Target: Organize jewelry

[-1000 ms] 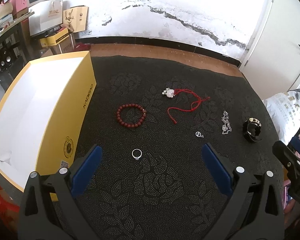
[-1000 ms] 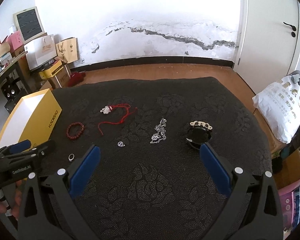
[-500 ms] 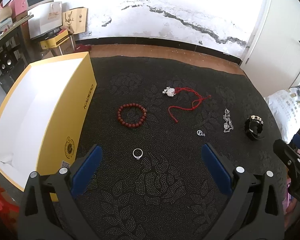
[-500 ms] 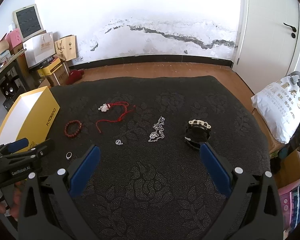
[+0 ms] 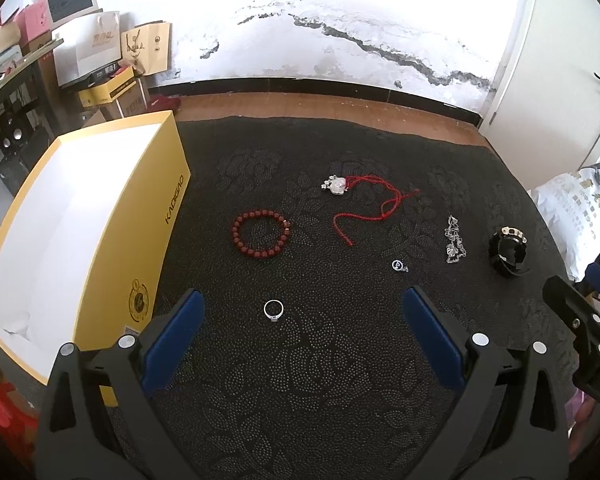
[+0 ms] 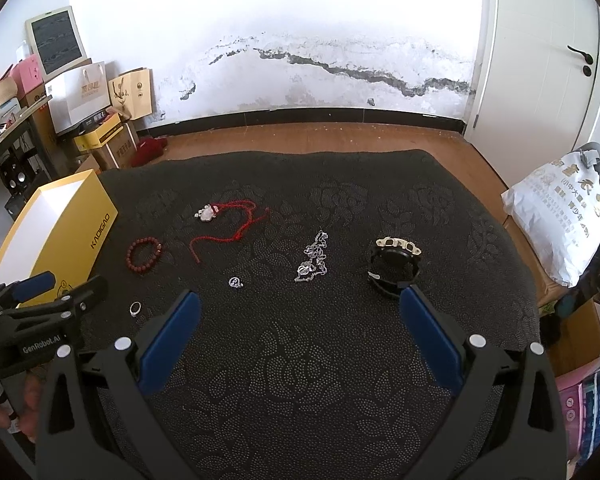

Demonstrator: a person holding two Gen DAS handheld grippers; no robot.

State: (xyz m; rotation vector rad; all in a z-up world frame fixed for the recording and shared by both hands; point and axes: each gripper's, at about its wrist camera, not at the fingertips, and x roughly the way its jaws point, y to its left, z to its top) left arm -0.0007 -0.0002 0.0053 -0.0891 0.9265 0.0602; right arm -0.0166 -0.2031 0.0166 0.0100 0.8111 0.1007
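Observation:
Jewelry lies spread on a black patterned cloth (image 5: pixel 300 380). A silver ring (image 5: pixel 273 309) lies just ahead of my open, empty left gripper (image 5: pixel 302 308). Further off are a red bead bracelet (image 5: pixel 261 234), a red cord necklace with a pale pendant (image 5: pixel 364 200), a small silver charm (image 5: pixel 398 266), a silver chain (image 5: pixel 454 240) and a black watch (image 5: pixel 508 246). An open yellow box (image 5: pixel 80 216) with a white inside stands at the left. My right gripper (image 6: pixel 300 304) is open and empty, with the watch (image 6: pixel 394 264) and chain (image 6: pixel 314 258) ahead of it.
A white plastic bag (image 6: pixel 560 216) lies past the cloth's right edge. Boxes and paper bags (image 6: pixel 92 96) are stacked at the far left by the wall. A wooden floor (image 6: pixel 320 132) runs behind the cloth, and a white door (image 6: pixel 540 60) is at the right.
Both grippers have drawn back and tilted up slightly, so more wall shows and the jewelry sits a little lower in view. Both stay open. No jewelry has moved.

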